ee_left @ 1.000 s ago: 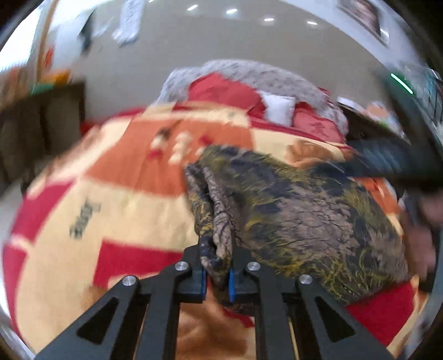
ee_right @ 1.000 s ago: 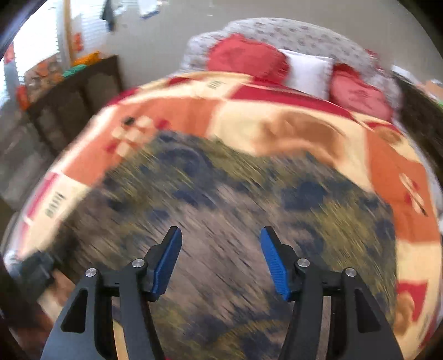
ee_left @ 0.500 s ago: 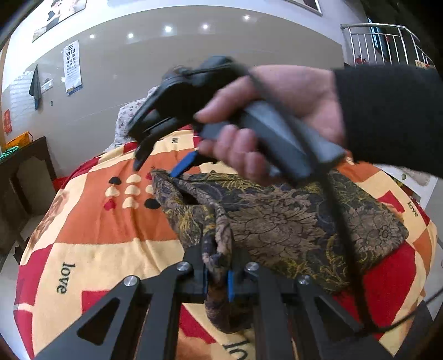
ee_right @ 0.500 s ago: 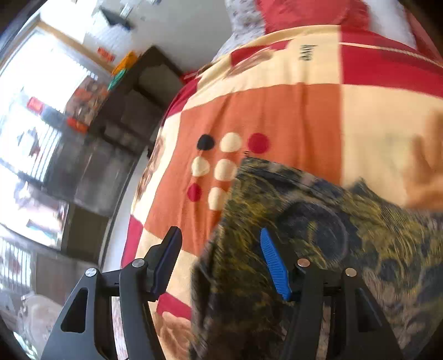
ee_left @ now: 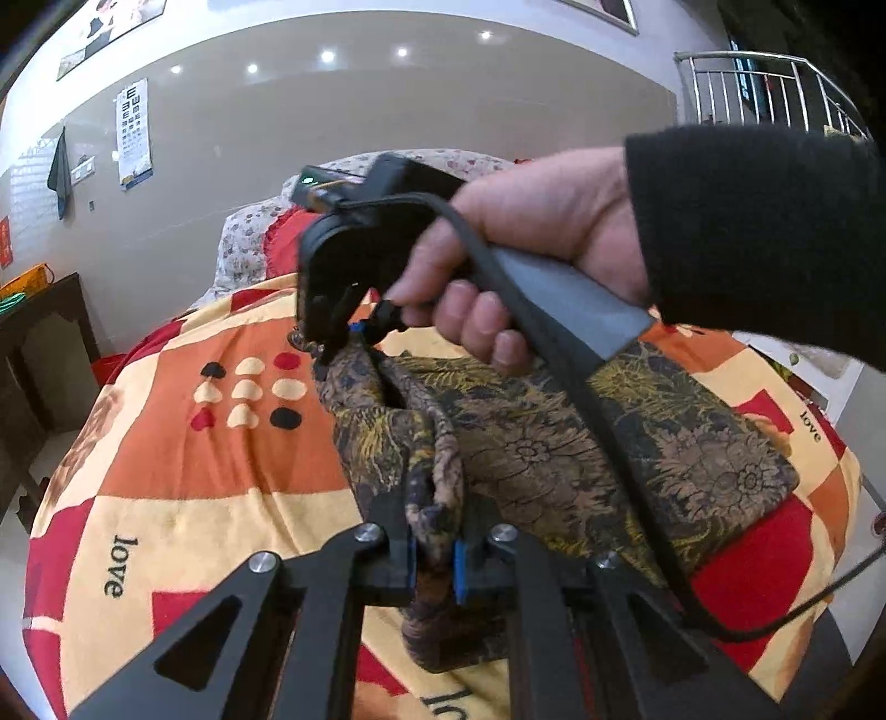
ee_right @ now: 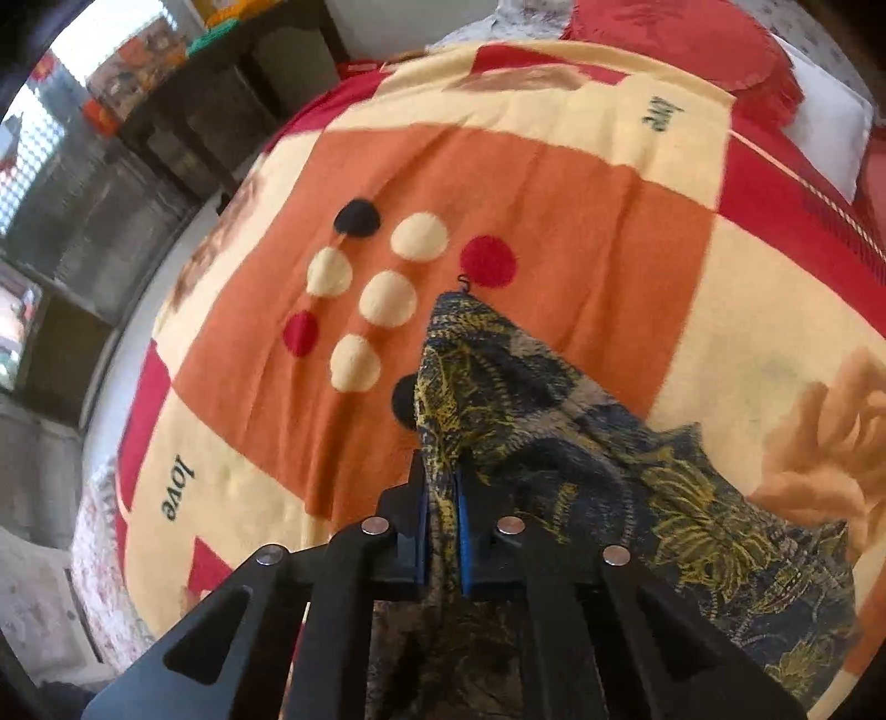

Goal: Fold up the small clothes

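One dark floral garment is lying on one patchwork blanket covering the bed. Two grippers are showing: the left gripper and the right gripper. One hand in one black sleeve is holding the right one. Nine dots are sitting on the orange patch toward the blanket's left edge: five cream, two red, two black. Two red cushions and one white pillow are resting at the head edge.

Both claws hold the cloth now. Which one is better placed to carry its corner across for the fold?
Probably right: the right claw pinches the far corner of the cloth; the left claw holds bunched near edge.
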A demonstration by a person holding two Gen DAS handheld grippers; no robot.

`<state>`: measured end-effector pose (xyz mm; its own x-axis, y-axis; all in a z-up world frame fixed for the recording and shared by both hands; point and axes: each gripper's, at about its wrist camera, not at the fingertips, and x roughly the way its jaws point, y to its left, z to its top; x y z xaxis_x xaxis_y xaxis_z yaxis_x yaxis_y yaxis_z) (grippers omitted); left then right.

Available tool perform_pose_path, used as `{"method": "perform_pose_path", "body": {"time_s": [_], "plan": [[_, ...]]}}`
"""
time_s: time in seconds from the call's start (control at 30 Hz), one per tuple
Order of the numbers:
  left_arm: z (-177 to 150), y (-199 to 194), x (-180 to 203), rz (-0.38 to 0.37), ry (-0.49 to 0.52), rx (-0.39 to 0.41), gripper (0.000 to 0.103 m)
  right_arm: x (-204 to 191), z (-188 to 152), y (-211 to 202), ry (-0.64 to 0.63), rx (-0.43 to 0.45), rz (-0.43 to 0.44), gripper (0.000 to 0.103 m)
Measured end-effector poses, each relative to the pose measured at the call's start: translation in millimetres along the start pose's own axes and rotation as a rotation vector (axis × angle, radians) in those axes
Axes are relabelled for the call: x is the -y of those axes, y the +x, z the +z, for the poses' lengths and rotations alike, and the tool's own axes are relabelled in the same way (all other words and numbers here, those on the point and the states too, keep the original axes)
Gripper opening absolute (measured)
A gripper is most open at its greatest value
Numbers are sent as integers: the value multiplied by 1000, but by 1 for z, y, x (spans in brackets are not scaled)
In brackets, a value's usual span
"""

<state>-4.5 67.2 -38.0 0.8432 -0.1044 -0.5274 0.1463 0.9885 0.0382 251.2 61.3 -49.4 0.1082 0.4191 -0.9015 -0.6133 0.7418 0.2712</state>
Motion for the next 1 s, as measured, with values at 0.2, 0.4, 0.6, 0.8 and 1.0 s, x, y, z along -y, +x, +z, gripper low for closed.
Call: {"method": "perform_pose_path", "body": {"time_s": [0.2, 0.4, 0.6, 0.8, 1.0], "plan": [[10, 4, 32, -68, 26, -5, 8, 52, -16, -26, 107, 42, 21, 21], [17, 13, 71, -154, 59, -33, 8, 103, -46, -48, 172, 66, -1, 20], [20, 24, 117, -240, 95, -61, 8, 142, -76, -73, 211, 82, -29, 20], [22, 45, 163, -333, 83, -115, 8, 181, -101, -93, 235, 80, -90, 20], [23, 54, 195, -390, 86, -149, 8, 213, -125, -110, 230, 74, -126, 20]]}}
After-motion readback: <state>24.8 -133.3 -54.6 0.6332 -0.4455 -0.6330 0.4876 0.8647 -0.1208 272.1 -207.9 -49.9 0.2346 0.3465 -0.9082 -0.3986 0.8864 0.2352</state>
